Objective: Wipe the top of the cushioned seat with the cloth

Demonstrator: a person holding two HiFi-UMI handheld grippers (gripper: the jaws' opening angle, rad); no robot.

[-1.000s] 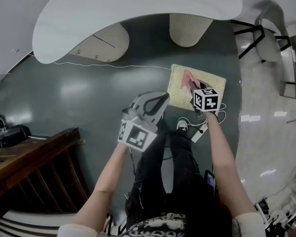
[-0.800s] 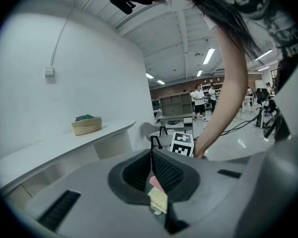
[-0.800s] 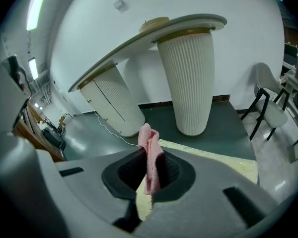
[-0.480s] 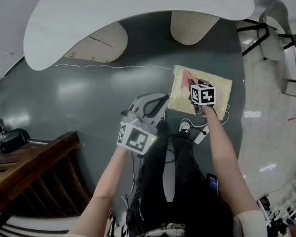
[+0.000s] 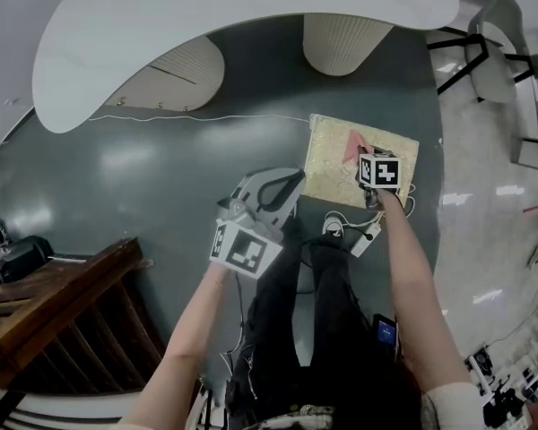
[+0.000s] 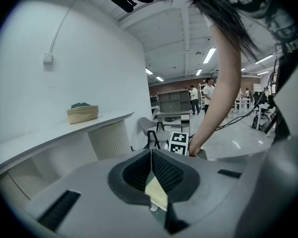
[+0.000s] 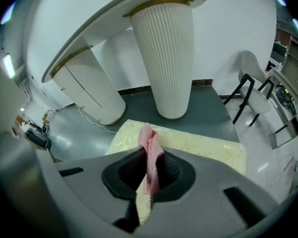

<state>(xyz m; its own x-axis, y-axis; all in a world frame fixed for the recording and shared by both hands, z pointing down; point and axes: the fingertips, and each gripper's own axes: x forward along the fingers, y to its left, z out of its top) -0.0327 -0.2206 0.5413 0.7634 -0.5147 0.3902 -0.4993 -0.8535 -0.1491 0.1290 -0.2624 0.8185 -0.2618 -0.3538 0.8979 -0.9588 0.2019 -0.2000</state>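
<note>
Right gripper [image 7: 150, 171]: clenched hard on the pink cloth [image 7: 148, 139]. Its own view shows the fabric pinched between the jaws, with a fold poking up past them.
Cloth: the head view puts it over the middle of the cushioned seat [image 7: 203, 145]. Whether it presses on the top, no view settles.
Seat: pale yellow and patterned, sitting on the dark floor [image 5: 161, 177] in front of the person's feet.
Left gripper [image 6: 151, 168]: jaws pressed together with nothing between them. In the head view it hangs over the floor just beside the seat's near left corner.
Left gripper view only: a sliver of the yellow seat below the jaws, the right gripper's marker cube [image 6: 179, 143] with the person's arm above it, and a woven basket [image 6: 82, 113] on a white counter.
Right gripper view only: a ribbed white pillar [image 7: 164, 53] behind the seat and a chair [image 7: 253, 88] off to the right.
Head view only: both grippers in one shot, and a thin white cable [image 5: 197, 119] running along the floor to the seat's far corner.
</note>
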